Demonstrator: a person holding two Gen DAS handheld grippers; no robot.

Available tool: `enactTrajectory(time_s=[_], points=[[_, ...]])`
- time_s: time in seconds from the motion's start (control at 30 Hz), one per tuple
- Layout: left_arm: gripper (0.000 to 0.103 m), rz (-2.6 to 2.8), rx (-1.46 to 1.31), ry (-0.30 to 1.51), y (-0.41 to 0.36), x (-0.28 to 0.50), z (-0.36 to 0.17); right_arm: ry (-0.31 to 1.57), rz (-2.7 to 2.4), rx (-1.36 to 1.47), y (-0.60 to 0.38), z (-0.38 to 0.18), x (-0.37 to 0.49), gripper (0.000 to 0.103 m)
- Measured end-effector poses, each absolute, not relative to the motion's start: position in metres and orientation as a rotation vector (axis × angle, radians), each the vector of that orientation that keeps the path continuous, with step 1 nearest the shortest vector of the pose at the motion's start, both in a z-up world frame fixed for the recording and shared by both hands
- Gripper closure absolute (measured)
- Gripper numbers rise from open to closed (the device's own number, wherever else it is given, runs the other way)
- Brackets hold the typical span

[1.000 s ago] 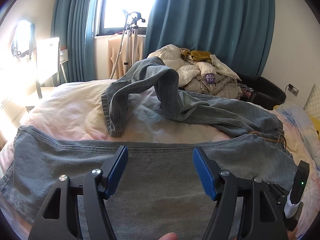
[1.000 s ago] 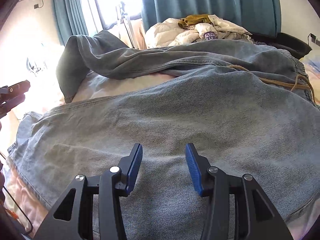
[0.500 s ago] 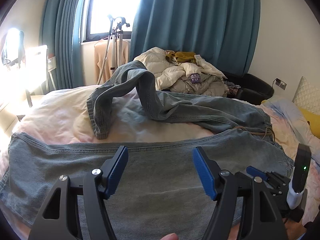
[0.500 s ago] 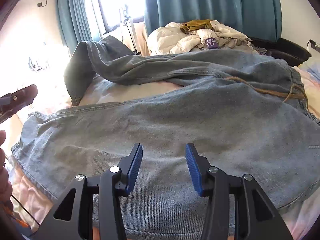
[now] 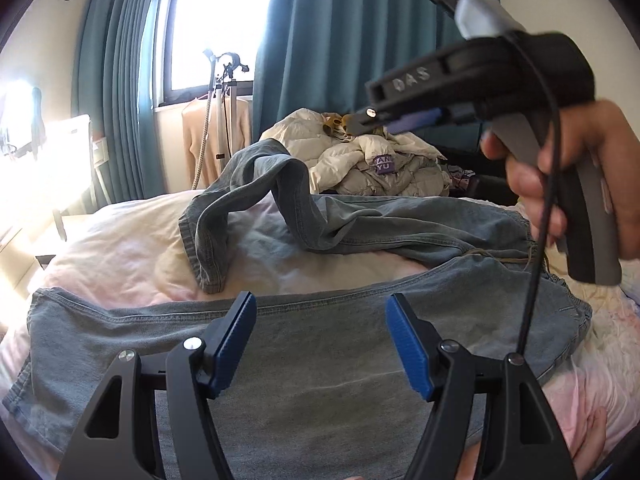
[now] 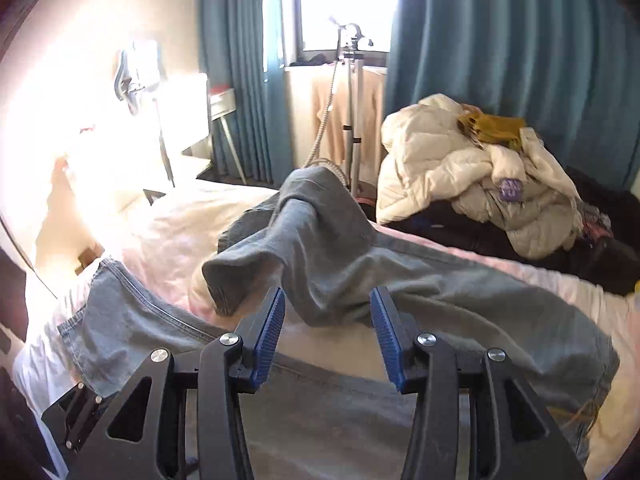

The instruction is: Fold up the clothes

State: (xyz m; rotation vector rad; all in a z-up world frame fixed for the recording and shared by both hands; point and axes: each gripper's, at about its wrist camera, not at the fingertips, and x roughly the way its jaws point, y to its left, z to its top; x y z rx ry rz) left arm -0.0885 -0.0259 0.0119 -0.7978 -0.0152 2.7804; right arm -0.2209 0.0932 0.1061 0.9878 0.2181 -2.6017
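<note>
My right gripper [image 6: 327, 334] has risen off the jeans [image 5: 312, 368], fingers half-spread and empty, and now aims at the humped far leg [image 6: 320, 248] just beyond its fingertips. My left gripper [image 5: 320, 344], wide and empty, hovers above the flat near leg. I judge straightening comes next.

In the left wrist view, bare bed [image 5: 120, 256] lies open at centre left. A humped jeans leg [image 5: 256, 184] blocks the middle, the clothes pile [image 5: 380, 160] stands behind it, and the raised right claw [image 5: 400, 118] crosses the upper right.
</note>
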Motion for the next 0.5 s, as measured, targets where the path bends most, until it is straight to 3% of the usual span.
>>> enactTrajectory(time_s=[0.13,0.27,0.5], points=[[0.034,2.821,-0.811,-0.045,-0.042,-0.092,0.006,0.36,-2.496,0.995,0.033,0.1,-0.258,0.058],[0.034,2.883,-0.805,-0.074,-0.061,-0.094,0.005,0.38,-2.383,1.007,-0.021,0.088,-0.29,0.058],[0.034,2.933,-0.87,-0.144,-0.081,-0.106,-0.012,0.553,-2.174,1.273,-0.089,0.004,-0.337,0.058]])
